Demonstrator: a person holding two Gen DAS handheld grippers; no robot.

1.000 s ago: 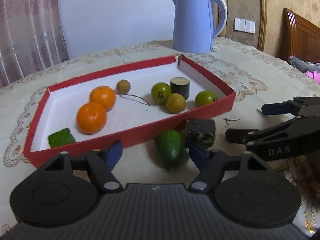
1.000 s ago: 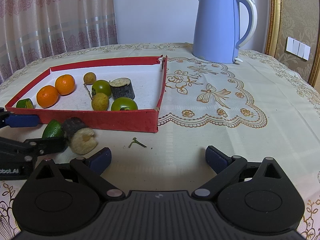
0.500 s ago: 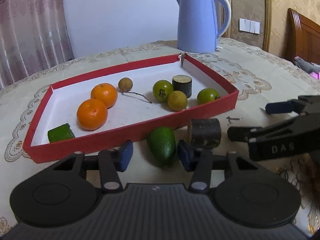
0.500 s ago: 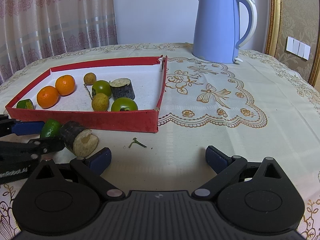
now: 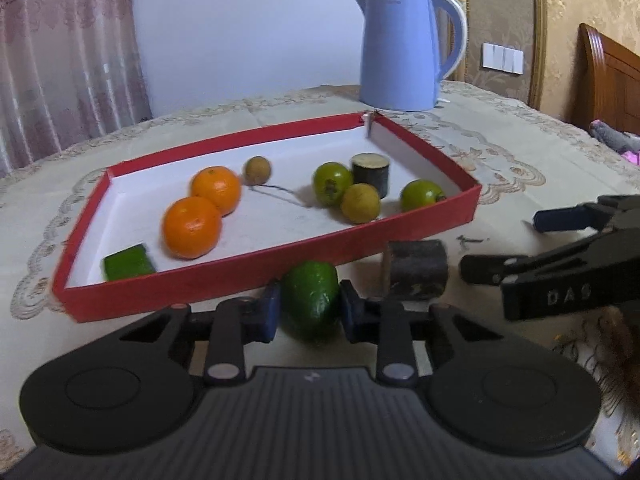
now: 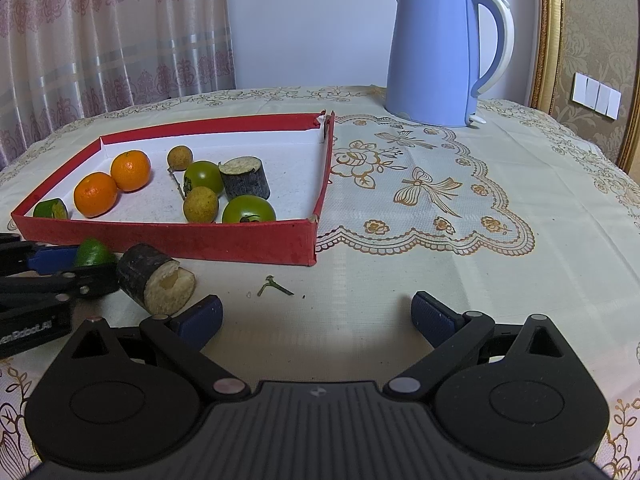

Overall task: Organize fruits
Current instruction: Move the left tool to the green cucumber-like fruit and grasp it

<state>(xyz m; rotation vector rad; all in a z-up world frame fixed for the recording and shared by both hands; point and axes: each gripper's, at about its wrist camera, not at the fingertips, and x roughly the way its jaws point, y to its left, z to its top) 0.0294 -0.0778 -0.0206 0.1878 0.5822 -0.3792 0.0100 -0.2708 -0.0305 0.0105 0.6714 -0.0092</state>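
Green fruit half hidden behind jaws

Red tray, white inside; two orange fruits; pale blue kettle.

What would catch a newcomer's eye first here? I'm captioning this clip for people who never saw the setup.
Probably the shallow red cardboard tray at centre-left on the lace tablecloth, with two bright round oranges at its left end. Behind it, at the table's far edge, stands a tall pale-blue electric kettle. In front of the tray, the left gripper, jaws just closing, pinches a dark green oval fruit.
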